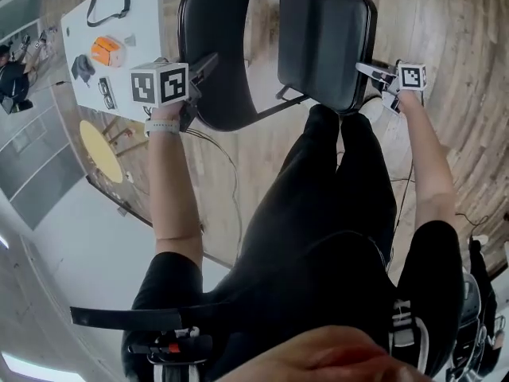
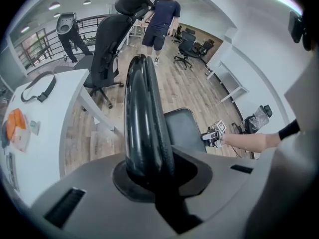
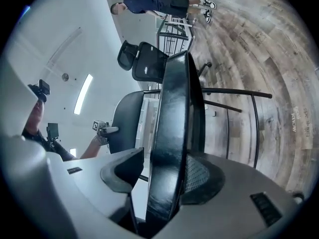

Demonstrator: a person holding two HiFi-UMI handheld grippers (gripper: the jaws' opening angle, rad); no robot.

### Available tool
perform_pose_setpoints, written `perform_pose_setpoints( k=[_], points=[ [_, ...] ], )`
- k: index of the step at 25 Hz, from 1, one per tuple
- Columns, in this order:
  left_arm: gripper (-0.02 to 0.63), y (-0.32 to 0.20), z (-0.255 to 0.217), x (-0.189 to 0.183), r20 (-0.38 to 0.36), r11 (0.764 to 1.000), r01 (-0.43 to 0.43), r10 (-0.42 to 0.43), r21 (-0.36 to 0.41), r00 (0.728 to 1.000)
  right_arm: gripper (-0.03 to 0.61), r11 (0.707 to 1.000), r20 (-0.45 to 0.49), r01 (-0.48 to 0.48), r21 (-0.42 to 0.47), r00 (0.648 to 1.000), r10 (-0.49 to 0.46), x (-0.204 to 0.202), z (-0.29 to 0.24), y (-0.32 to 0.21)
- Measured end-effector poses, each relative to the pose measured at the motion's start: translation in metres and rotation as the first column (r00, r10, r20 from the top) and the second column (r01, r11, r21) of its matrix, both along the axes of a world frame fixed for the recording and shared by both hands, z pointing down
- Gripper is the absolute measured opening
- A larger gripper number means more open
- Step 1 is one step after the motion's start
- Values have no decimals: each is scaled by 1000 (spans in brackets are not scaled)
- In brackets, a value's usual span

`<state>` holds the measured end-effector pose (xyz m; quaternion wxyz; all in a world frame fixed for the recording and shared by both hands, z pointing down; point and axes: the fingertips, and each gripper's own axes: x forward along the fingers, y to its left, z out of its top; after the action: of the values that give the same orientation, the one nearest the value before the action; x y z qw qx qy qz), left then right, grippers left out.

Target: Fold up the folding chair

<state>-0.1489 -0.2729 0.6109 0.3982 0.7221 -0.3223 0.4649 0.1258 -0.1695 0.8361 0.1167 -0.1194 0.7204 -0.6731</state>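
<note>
- We find the folding chair's backrest [image 1: 213, 62] left of its seat [image 1: 324, 42]
- We find the left gripper [image 1: 200, 70] at the backrest's left rim, the rim between its jaws
- We find the right gripper [image 1: 374, 71] at the seat's right edge, the edge between its jaws
- We find the table [image 1: 147, 22] left of the chair, with a strap loop [image 1: 128, 2] on it and a box [image 1: 106, 51] nearer us
- We find an office chair [image 2: 107, 49] behind the table and a person [image 2: 162, 19] beyond it

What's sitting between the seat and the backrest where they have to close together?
Nothing visible does. In the head view, the gap between seat and backrest shows only wood floor and the chair's own frame tubes.
</note>
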Motion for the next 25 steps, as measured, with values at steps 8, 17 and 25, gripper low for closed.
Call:
perform_pose_setpoints(
  k=[8, 17, 25],
  points=[
    [57, -15, -27, -40, 28, 1000, 11, -12, 16, 1000, 122, 994, 54, 68, 82, 996, -73, -87, -68, -30],
    [55, -33, -39, -74, 30, 1000, 12, -12, 18, 999, 81, 989, 51, 115, 91, 991, -120, -169, -107, -60],
    [54, -40, -46, -104, 44, 1000, 10, -11, 19, 999, 68, 989, -92, 112, 93, 990, -104, -237, -113, -81]
  ],
)
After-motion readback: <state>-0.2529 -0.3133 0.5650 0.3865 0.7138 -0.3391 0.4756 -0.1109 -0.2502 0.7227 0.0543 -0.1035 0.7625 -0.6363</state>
